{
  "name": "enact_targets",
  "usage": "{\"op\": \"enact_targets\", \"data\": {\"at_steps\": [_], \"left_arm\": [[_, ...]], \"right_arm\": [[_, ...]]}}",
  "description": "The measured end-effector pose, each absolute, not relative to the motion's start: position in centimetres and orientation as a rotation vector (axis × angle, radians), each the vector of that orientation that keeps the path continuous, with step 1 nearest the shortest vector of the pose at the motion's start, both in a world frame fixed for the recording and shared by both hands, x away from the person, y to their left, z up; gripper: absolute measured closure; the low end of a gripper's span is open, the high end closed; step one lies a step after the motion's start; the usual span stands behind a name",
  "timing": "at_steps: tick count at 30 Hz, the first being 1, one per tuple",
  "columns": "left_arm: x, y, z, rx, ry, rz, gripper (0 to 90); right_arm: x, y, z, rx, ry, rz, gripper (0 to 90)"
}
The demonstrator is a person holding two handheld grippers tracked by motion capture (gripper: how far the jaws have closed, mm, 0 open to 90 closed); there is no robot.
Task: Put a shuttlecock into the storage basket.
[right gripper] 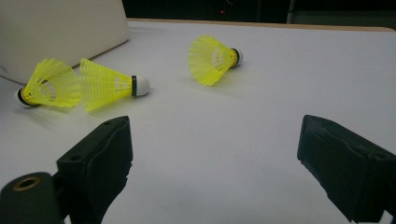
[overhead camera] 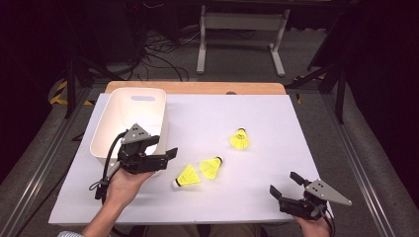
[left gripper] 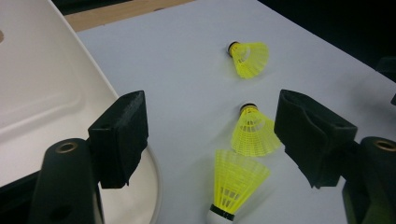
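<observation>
Left hand-held gripper [overhead camera: 165,146], centre left: jaws apart, empty, over the near corner of white bin [overhead camera: 114,114]. Right hand-held gripper [overhead camera: 285,184], lower right: jaws apart, empty. Three yellow shuttlecocks on white desk [overhead camera: 276,128]: nearest [overhead camera: 187,176] just right of the bin, middle [overhead camera: 211,167] beside it, farthest [overhead camera: 240,139] apart, upper right; nothing between.

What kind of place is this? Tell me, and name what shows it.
Probably a lab or workshop recording station: a white work table on a metal frame, loose cables on a carpeted floor, dark surroundings, and handheld grippers, left gripper and right gripper.
</observation>
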State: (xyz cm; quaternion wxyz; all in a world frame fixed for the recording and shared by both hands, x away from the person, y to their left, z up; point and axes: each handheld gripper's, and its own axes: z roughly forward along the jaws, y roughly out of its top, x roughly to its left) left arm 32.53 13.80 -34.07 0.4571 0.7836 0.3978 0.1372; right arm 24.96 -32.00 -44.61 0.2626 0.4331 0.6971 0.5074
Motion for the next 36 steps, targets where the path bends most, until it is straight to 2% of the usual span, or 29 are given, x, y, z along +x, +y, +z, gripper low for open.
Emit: {"op": "enact_targets", "data": {"at_steps": [36], "left_arm": [[33.0, 10.5, -34.8, 2.145, 0.974, 0.242, 31.1]], "right_arm": [[25.0, -32.0, -44.6, 1.166, 1.894, 1.376, 11.0]]}}
